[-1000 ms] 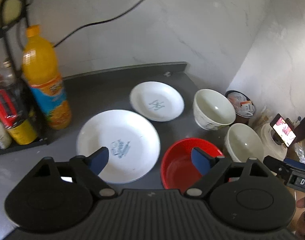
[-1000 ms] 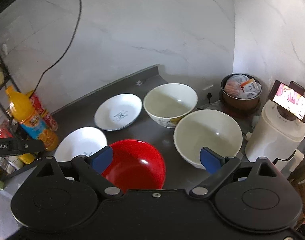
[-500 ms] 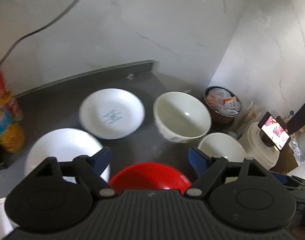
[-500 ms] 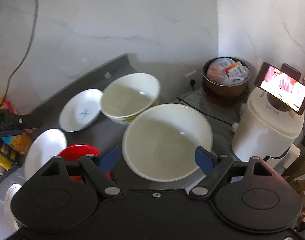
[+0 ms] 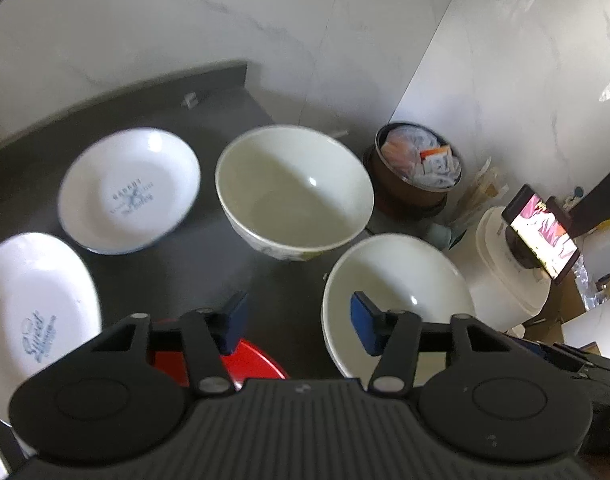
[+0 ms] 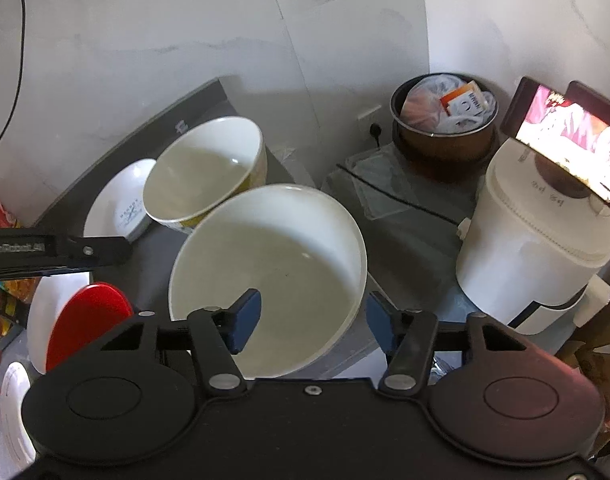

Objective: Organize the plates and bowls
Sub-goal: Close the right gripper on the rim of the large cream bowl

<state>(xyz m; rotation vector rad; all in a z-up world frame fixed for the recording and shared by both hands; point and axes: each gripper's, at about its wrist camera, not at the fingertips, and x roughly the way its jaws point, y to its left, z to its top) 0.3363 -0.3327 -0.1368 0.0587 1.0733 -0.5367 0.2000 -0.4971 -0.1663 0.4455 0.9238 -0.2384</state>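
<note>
- Only our right wrist view shows the wall plug and cable (image 6: 13,40); only the left shows the near plate's (image 5: 33,312) blue print
- Our left gripper (image 5: 297,322) hangs wide open and empty above the dark counter (image 5: 177,264), between red bowl (image 5: 253,362) and white bowl (image 5: 397,292)
- Our right gripper (image 6: 313,318) gapes empty, straddling that white bowl's (image 6: 273,268) near rim at the counter's right edge
</note>
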